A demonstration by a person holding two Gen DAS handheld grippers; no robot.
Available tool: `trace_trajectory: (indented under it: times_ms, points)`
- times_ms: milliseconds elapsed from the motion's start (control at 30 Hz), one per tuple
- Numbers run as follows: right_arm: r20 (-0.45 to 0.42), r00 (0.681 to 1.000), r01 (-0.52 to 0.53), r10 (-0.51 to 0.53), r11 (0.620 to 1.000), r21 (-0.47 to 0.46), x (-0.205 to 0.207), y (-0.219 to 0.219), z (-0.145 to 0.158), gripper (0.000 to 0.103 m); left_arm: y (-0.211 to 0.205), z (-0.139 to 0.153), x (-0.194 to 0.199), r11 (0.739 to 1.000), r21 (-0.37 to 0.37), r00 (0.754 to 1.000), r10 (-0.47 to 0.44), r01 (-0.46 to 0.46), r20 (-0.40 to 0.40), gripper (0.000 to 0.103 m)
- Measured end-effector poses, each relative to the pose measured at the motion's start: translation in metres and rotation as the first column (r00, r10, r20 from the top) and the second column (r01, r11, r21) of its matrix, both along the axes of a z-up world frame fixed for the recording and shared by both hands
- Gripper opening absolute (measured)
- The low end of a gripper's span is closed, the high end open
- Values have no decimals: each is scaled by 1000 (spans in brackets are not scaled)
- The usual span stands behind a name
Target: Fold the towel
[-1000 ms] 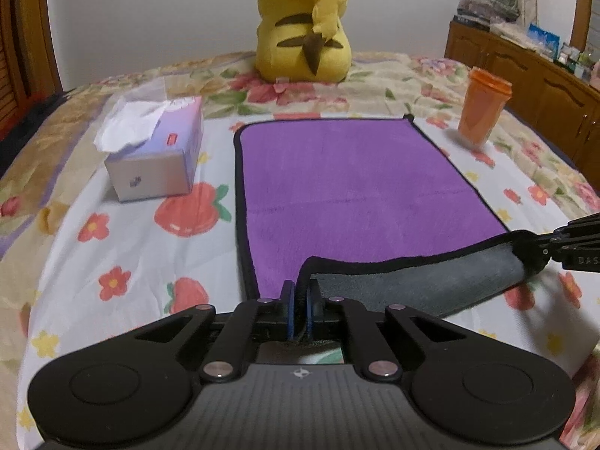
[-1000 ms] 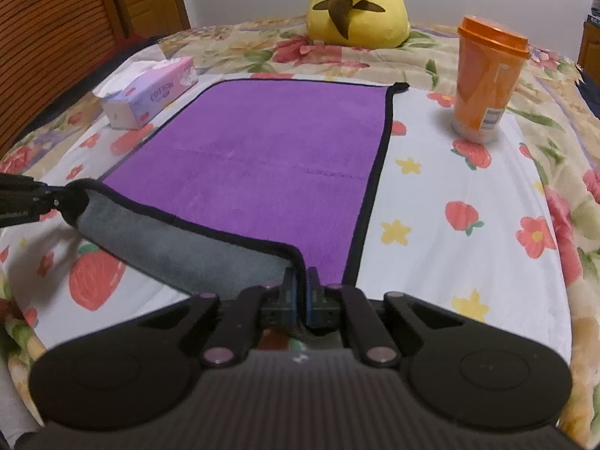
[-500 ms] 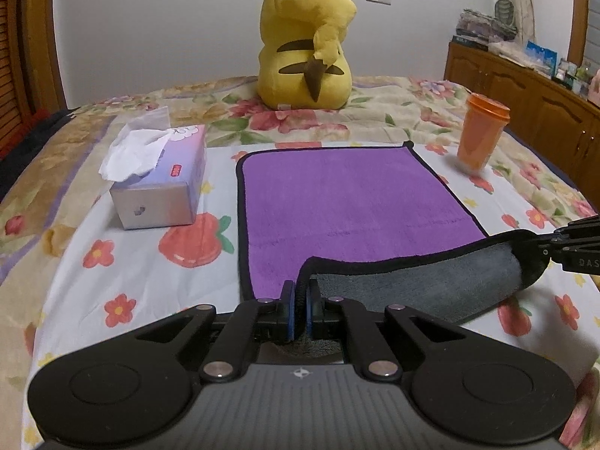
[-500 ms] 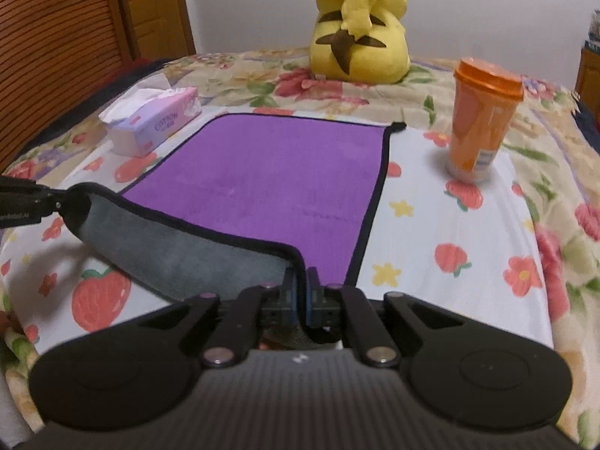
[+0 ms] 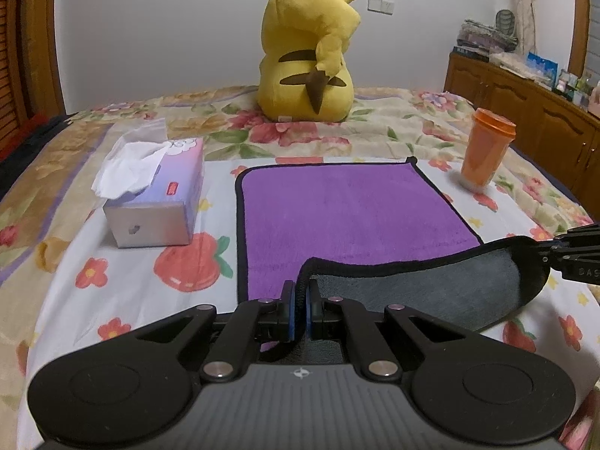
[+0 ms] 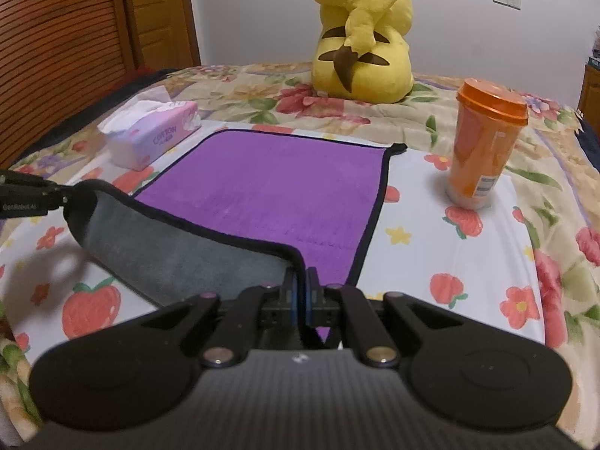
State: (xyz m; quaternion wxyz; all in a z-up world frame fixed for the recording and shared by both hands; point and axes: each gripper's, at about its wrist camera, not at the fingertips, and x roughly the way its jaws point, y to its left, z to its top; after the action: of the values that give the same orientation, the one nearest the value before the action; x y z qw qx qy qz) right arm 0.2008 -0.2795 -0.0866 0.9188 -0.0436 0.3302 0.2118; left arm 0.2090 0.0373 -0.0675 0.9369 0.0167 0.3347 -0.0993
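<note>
- Towel (image 5: pixel 348 202), purple with black piping, lies spread on a strawberry-print sheet (image 5: pixel 123 262) over the bed, its near edge raised and turned back to show a grey underside.
- Left gripper (image 5: pixel 299 309) is clamped tight on the near left corner; right gripper (image 6: pixel 299 300) is pinched just as tight on the near right corner, the hem sagging between them.
- First fold looks under way: near edge lifted, far edge flat and not yet met.
- Next move, by appearances, calls for carrying both corners forward level and together to the far hem, keeping clear of the tissue box (image 5: pixel 157 202) at left and the orange cup (image 6: pixel 483 142) at right.
- Plush toy (image 5: pixel 311 48) sits well beyond the far edge.
</note>
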Motion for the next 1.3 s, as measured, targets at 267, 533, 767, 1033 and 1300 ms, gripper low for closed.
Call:
trace_trajectory:
  times_ms: [267, 533, 767, 1033, 1300]
  points:
    - [16, 1000, -5, 5, 1000, 14, 7, -2, 1, 4, -5, 17, 0, 999, -33, 999, -16, 17, 36, 8]
    - [51, 999, -14, 13, 1000, 23, 12, -2, 8, 4, -7, 27, 3, 999, -29, 997, -24, 26, 68, 8]
    - [78, 997, -19, 17, 1000, 21, 17, -3, 12, 4, -8, 28, 13, 1000, -11, 996, -28, 29, 80, 8]
    - [109, 994, -29, 28, 1000, 7, 25, -1, 13, 4, -9, 28, 24, 999, 3, 995, -45, 45, 88, 8]
    - [119, 992, -38, 37, 999, 10, 31, -2, 13, 4, -7, 31, 39, 998, -9, 995, -54, 55, 83, 8]
